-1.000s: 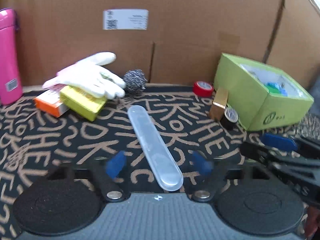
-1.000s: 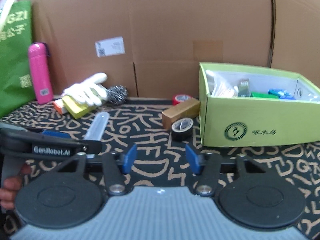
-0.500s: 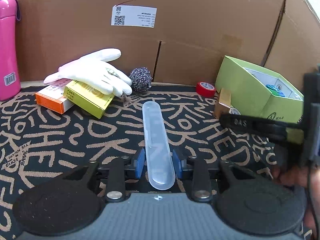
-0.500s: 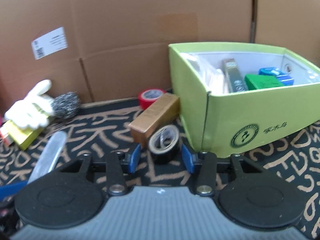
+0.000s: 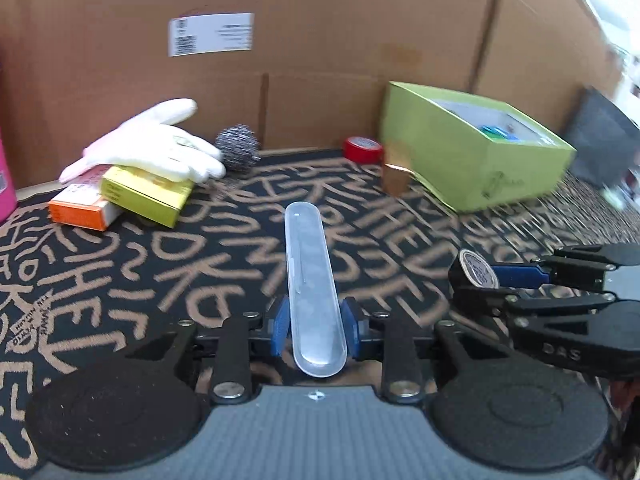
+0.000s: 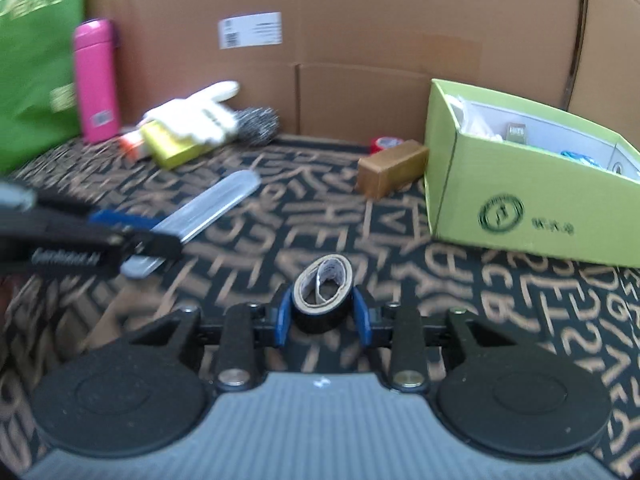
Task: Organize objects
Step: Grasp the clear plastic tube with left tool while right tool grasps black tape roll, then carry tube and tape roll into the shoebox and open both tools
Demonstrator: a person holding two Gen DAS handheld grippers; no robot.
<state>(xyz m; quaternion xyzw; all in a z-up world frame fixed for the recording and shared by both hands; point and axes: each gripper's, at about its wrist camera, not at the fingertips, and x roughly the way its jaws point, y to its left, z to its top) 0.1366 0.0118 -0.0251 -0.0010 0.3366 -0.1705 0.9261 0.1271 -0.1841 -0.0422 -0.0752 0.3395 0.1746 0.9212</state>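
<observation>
My left gripper is shut on the near end of a long clear plastic case and holds it above the patterned mat; the case also shows in the right wrist view. My right gripper is shut on a black tape roll, lifted off the mat; the roll shows in the left wrist view at the right. The open green box with several items inside stands at the right, also seen in the left wrist view.
A white glove lies on a yellow box and an orange box at the left, beside a steel scrubber. A red tape roll and a gold box sit near the green box. A pink bottle and cardboard walls stand behind.
My left gripper closed on the clear case and lifted it. My right gripper moved to the black tape roll, closed on it and carried it back from the gold box.
</observation>
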